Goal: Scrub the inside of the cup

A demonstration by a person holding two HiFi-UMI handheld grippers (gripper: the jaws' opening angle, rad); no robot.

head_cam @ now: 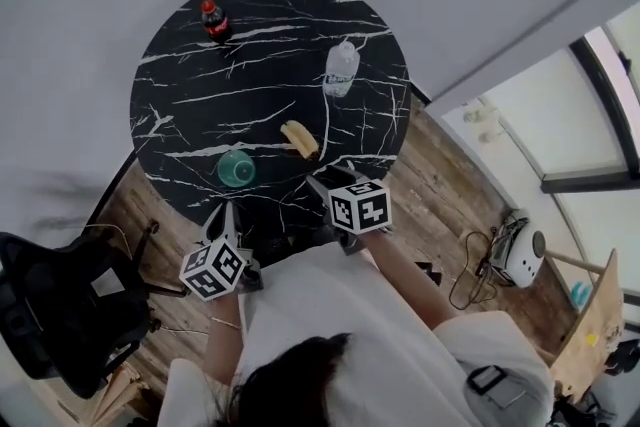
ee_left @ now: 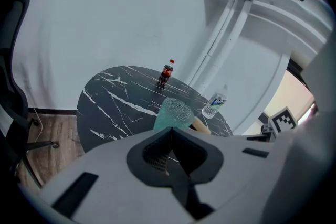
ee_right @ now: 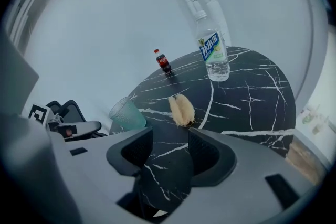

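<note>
A teal glass cup (head_cam: 236, 167) (ee_left: 173, 113) (ee_right: 127, 114) stands upright near the front edge of the round black marble table (head_cam: 190, 100). A yellow scrubber sponge (head_cam: 300, 139) (ee_right: 181, 110) lies to its right, apart from it. My left gripper (head_cam: 224, 215) (ee_left: 171, 131) hovers at the table's front edge just short of the cup, shut and empty. My right gripper (head_cam: 322, 181) (ee_right: 170, 131) sits over the table edge just short of the sponge, jaws open with only tabletop between them.
A cola bottle (head_cam: 214, 20) (ee_right: 162, 61) stands at the far left of the table and a clear water bottle (head_cam: 341, 68) (ee_right: 212, 52) at the far right. A black chair (head_cam: 50, 305) is on the left, and a white appliance (head_cam: 520, 253) sits on the wooden floor at right.
</note>
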